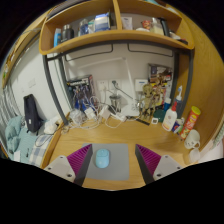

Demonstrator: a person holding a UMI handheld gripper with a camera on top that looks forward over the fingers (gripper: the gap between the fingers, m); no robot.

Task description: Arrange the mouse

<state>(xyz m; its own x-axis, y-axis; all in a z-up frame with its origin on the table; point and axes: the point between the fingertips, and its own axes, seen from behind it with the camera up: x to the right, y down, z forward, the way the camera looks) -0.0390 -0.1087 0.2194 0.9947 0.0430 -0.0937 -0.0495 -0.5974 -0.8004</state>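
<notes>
Gripper view puts my two fingers lowest, spread wide with nothing between the magenta pads [150, 157], so the gripper [108, 166] is released and holding nothing. Just ahead of them, roughly centred between the fingertips, lies a grey mouse pad [116, 160] on the wooden desk [165, 145]. The mouse [102, 157], pale blue, sits on the pad's left part, nearer my left finger than my right, and apart from both.

As I judge it, the step in hand is the approach. To do it well I would shift slightly left so the mouse sits midway between the pads, come in low and level with the desk, and close across its sides rather than its ends. Its smooth, rounded shell may slip, so I would press gently and evenly.

Beyond the pad the desk grows crowded: cables and small clutter toward the back, a white bottle [170, 120] and an orange-capped container [192, 119] on the right, well apart from the mouse. A dark object stands at far left. Above the white wall, a wooden shelf [110, 38] carries books and boxes.
</notes>
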